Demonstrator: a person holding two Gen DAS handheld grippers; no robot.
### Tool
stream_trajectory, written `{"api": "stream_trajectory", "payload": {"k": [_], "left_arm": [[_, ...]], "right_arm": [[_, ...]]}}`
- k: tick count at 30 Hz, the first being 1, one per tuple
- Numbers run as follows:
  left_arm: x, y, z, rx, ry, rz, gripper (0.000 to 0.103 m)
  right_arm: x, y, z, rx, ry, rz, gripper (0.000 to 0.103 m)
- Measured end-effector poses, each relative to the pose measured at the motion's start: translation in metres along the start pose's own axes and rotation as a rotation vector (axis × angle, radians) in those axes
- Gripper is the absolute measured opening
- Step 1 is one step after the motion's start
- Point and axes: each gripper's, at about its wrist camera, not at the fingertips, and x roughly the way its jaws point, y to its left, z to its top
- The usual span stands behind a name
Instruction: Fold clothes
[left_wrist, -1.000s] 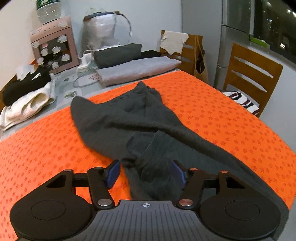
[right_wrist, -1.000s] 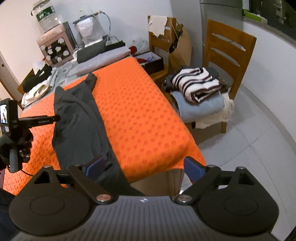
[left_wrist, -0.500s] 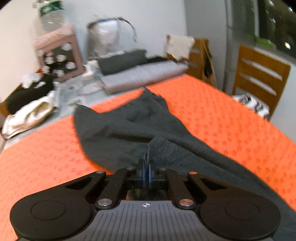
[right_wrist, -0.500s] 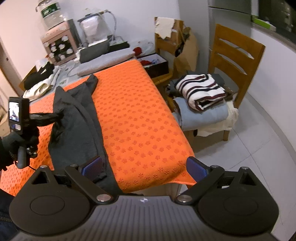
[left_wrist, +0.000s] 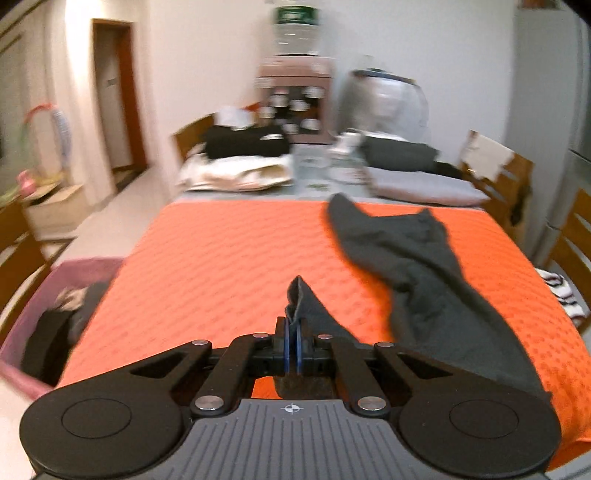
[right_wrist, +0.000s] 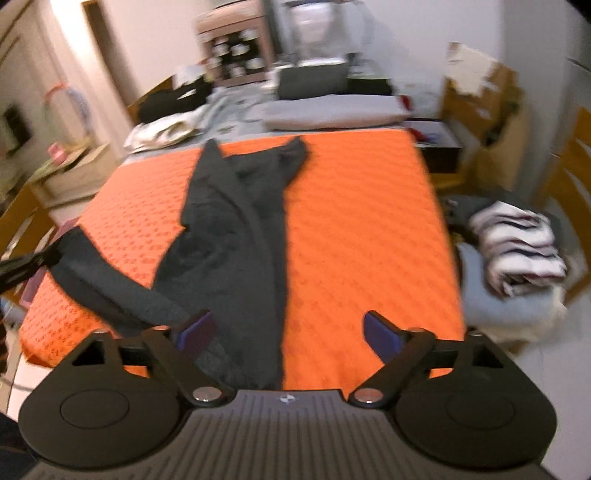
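A second ago the left gripper (left_wrist: 294, 345) stood open around a bunched corner of the dark grey garment (right_wrist: 240, 229); now its blue pads are pressed together on that cloth, a small peak of fabric poking up just past them, and the corner has been drawn sideways off the heap — away from the rest, toward the left edge of the orange table cover (right_wrist: 354, 229). In the right wrist view that pulled part shows as a dark band stretched from the main body of the garment out to the left gripper's tip at the frame's left edge; so the piece is being opened out, not yet folded. I'd judge this the spreading stage: one corner secured, the other still to be taken.

The right gripper (right_wrist: 286, 334) has swung in over the near edge of the table; its jaws have just been closing a little but stand wide apart, pressing on nothing. The garment's near end runs down between its fingers, close against the left-hand pad (right_wrist: 195, 330) and well clear of the other; whether cloth touches that pad I cannot tell through the blur. The rest of the garment lies lengthwise up the cover toward the folded piles (left_wrist: 424, 184) at the far end — rumpled, still in a narrow strip.
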Motion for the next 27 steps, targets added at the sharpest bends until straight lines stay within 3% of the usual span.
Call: {"api": "stream_trajectory", "payload": {"k": [6,12,17,19,21,24,27], "left_arm": [[-0.045,0.017,-0.032,-0.149,0.011,0.149,0.006],[-0.082,0.012,-0.062,-0.294,-0.007,0.317,0.006],[-0.115,-0.002,-0.086,-0.433,-0.036,0.517,0.006],[-0.127,-0.009,-0.096,-0.491,-0.044,0.598,0.006],[-0.138,-0.015,-0.105,-0.542,-0.046,0.680,0.006],[-0.157,-0.021,-0.120,-0.637,-0.042,0.791,0.006],[-0.177,-0.023,-0.133,-0.711,-0.033,0.899,0.006]], "right_arm": [[0.071,0.013,0.056,-0.126,0.074,0.096,0.066],[0.144,0.031,0.100,-0.277,0.147,0.142,0.062],[0.196,0.051,0.126,-0.398,0.196,0.174,0.061],[0.215,0.057,0.130,-0.442,0.238,0.194,0.047],[0.227,0.061,0.132,-0.462,0.283,0.225,0.006],[0.226,0.070,0.139,-0.481,0.287,0.273,0.003],[0.208,0.088,0.154,-0.478,0.259,0.375,0.002]]}}
